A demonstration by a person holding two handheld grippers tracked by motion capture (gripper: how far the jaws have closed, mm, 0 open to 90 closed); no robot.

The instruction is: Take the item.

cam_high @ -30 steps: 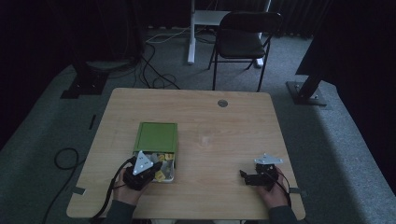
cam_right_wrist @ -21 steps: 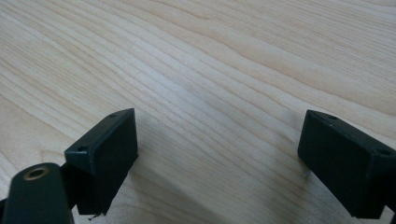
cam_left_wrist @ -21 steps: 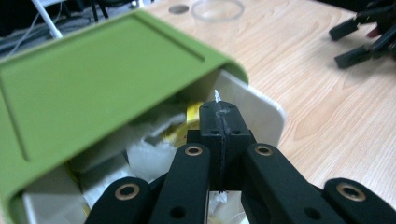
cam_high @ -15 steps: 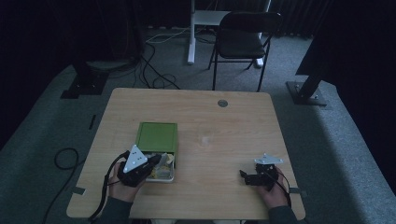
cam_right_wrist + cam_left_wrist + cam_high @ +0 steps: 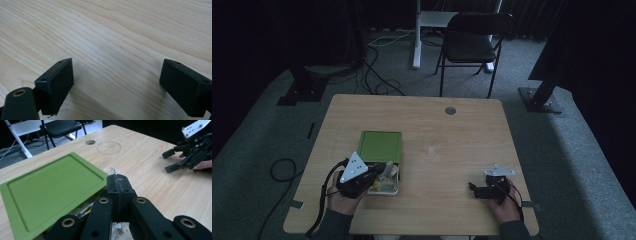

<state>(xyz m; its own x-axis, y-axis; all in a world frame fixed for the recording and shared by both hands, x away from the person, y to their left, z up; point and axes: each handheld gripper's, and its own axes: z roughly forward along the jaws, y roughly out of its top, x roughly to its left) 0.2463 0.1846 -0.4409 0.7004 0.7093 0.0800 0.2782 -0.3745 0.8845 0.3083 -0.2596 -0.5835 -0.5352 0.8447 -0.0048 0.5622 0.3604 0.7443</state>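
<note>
Two tongs over the pale wooden surface (image 5: 437, 125): left tongs (image 5: 117, 181) clenched on a thin clear sliver beside the flat green rectangular lid (image 5: 50, 187). Right tongs (image 5: 117, 85) sit released, well apart from that lid.

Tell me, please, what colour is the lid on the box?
Green; the lid shows best in the left gripper view.

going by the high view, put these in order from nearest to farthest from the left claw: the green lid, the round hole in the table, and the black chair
From the left claw:
1. Green lid, right beside it, just beyond its tips.
2. Round hole, near the table's far edge, toward the right.
3. Black chair, on the floor past the table.
</note>
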